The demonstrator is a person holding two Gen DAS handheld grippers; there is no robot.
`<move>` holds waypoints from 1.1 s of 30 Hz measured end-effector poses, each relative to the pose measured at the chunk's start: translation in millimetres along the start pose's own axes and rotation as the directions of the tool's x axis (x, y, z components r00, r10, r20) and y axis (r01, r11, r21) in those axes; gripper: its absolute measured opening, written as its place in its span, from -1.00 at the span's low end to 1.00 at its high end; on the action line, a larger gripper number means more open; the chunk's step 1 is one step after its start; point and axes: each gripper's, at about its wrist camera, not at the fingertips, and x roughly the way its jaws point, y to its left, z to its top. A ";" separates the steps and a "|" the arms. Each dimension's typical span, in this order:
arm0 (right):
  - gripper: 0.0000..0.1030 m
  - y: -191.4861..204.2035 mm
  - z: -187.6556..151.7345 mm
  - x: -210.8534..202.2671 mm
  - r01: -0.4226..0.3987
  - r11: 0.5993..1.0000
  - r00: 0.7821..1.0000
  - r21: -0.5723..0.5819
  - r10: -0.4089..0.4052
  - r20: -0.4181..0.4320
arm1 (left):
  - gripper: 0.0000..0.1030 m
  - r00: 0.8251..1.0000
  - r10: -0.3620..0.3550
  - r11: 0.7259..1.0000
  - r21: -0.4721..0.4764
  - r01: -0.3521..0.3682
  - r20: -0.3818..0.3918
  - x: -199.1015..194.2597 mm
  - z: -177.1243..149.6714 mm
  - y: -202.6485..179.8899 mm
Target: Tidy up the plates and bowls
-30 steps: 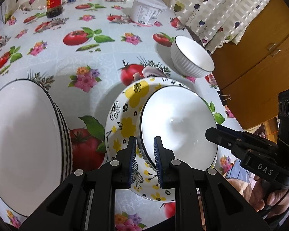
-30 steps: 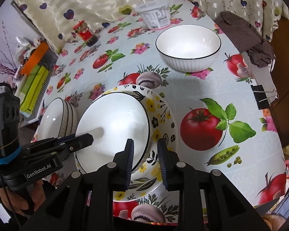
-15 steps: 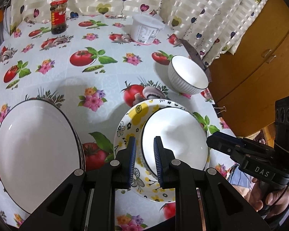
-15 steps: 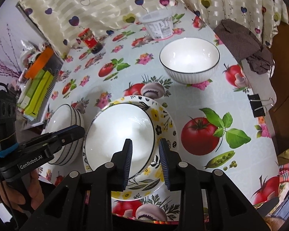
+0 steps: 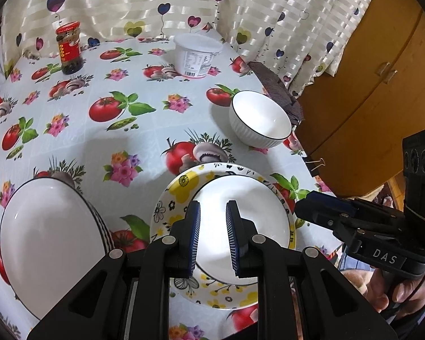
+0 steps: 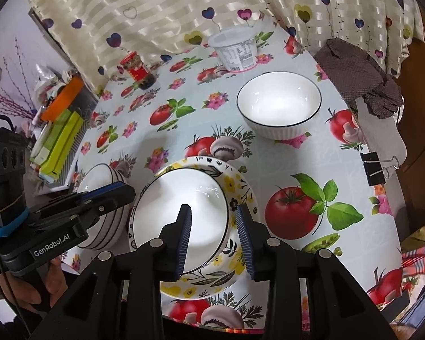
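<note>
Table [image 6: 161, 141] under a tomato-and-flower print cloth. On it: flowered plate [image 6: 235, 187] near centre, stack of striped bowls [image 6: 104, 175] near left, ribbed white bowl [image 6: 279, 107] far right. Far edge: red-lidded jar [image 6: 137, 70] left, white tub [image 6: 235, 49] right of it; brown cloth [image 6: 359, 79] and binder clip [image 6: 375, 168] at right edge.

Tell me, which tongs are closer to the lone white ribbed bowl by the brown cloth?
Right. The right tongs hover over the yellow flowered plate, on the side facing the lone white ribbed bowl. The left tongs hover over the plate's far side.
</note>
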 end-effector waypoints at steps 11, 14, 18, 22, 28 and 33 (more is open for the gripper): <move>-0.27 -19.5 14.8 -5.9 0.016 0.999 0.999 0.032 -0.017 0.028 | -0.63 1.000 0.015 0.998 0.055 -0.015 0.006 10.3 23.1 -18.2; -0.18 -26.8 21.4 -6.7 0.027 0.999 0.999 0.042 -0.028 0.034 | -0.63 1.000 0.011 0.998 0.062 -0.011 0.006 16.6 30.8 -21.6; -0.12 -36.6 31.6 -6.3 0.040 0.998 0.998 0.056 -0.042 0.041 | -0.63 1.000 0.004 0.998 0.064 -0.004 0.002 25.8 40.7 -23.2; -0.11 -47.0 39.9 -4.1 0.052 0.996 0.997 0.072 -0.055 0.044 | -0.63 1.000 -0.003 0.998 0.057 0.003 0.003 35.8 52.9 -24.5; -0.11 -63.6 51.5 0.1 0.072 0.993 0.996 0.097 -0.076 0.044 | -0.63 1.000 -0.012 0.998 0.061 0.013 -0.012 49.5 64.9 -26.2; -0.10 -75.5 59.6 4.7 0.079 0.991 0.996 0.110 -0.084 0.041 | -0.63 1.000 -0.016 0.999 0.033 0.017 -0.016 59.1 75.6 -21.4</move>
